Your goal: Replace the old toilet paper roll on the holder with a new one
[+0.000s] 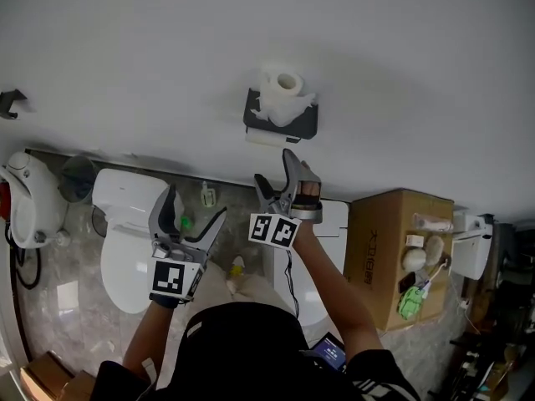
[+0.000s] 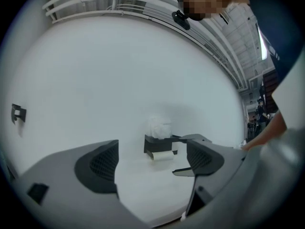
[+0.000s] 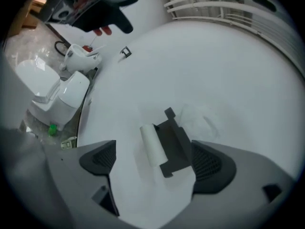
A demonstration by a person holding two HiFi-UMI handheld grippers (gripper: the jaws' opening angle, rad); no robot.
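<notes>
Old roll (image 3: 153, 145): nearly spent, a thin white cylinder hung under the black holder (image 1: 281, 122), at the holder's 6 o'clock in the head view. It is not yet taken off.
New roll (image 1: 280, 88): full, standing on end on the holder's top shelf at its 12 o'clock, a loose tail draped over the edge. Probably parked there to be within reach once the spindle is free.
Holder: fixed to the white wall (image 1: 401, 73), well above the toilet (image 1: 125, 232) at its 7 o'clock.
Right claw (image 1: 274, 167): released, jaws wide, nothing between the pads. It sits just at 6 o'clock of the old roll, apart from it. In the right gripper view the roll and holder are framed between the jaws, the roll's length running across the gap, so a closing pinch would likely take it by its sides.
Left claw (image 1: 198, 203): released and empty, at 8 o'clock of the right claw, facing the wall. It seems held back in reserve.
Step in hand: the approach to pull off the old roll, as I judge it.
Cardboard box (image 1: 393, 249): at 4 o'clock of the holder, clutter on top, not involved.
</notes>
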